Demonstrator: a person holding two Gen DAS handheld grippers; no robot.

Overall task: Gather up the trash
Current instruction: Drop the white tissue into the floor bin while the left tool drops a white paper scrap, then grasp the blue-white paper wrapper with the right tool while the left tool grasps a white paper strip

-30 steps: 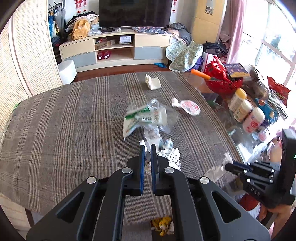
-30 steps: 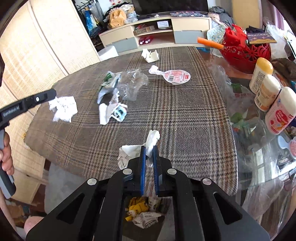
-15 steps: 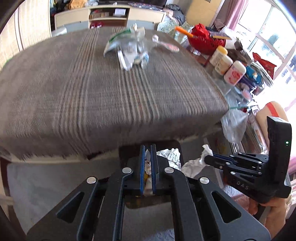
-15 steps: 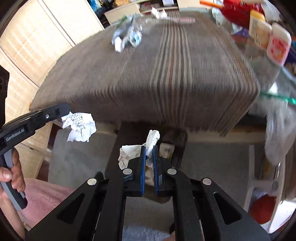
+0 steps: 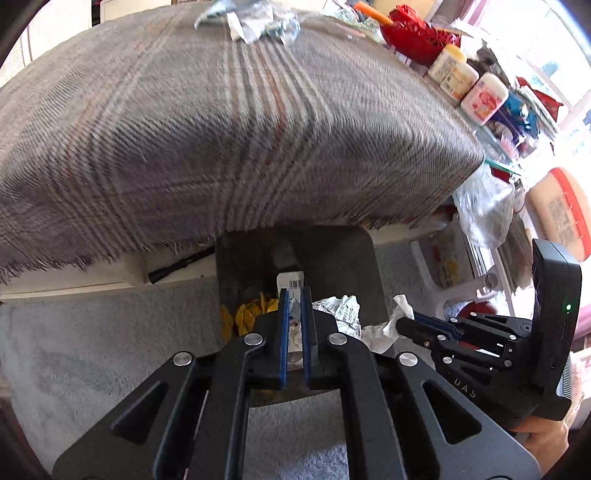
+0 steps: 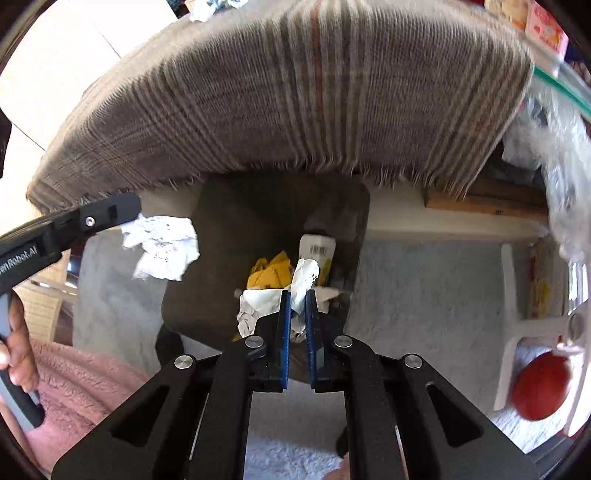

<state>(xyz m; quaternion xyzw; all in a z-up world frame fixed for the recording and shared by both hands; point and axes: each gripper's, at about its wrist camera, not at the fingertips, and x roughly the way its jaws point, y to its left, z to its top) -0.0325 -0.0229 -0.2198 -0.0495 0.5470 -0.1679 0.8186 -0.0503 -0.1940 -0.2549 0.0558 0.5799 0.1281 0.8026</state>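
Observation:
My left gripper (image 5: 293, 295) is shut on a crumpled printed paper (image 5: 341, 314), which also shows in the right wrist view (image 6: 162, 247) at the left gripper's tip (image 6: 129, 210). My right gripper (image 6: 298, 295) is shut on a crumpled white tissue (image 6: 303, 280), seen in the left wrist view (image 5: 384, 328) too. Both hang above a dark trash bin (image 6: 221, 221) below the table edge. The bin (image 5: 332, 251) holds yellow peels (image 6: 269, 273) and a barcode wrapper (image 6: 317, 251). More trash (image 5: 255, 22) lies far back on the table.
The plaid tablecloth (image 5: 221, 129) overhangs the bin's far side. Bottles (image 5: 465, 85) and a red basket (image 5: 417, 33) stand at the table's right. A clear plastic bag (image 5: 484, 206) hangs at the table corner. Grey carpet (image 6: 424, 295), a white stool (image 6: 524, 325) and a red ball (image 6: 539, 387) are on the floor.
Both grippers have come down off the table edge with their paper and now hang over the bin, closer to it. The table has risen in both views.

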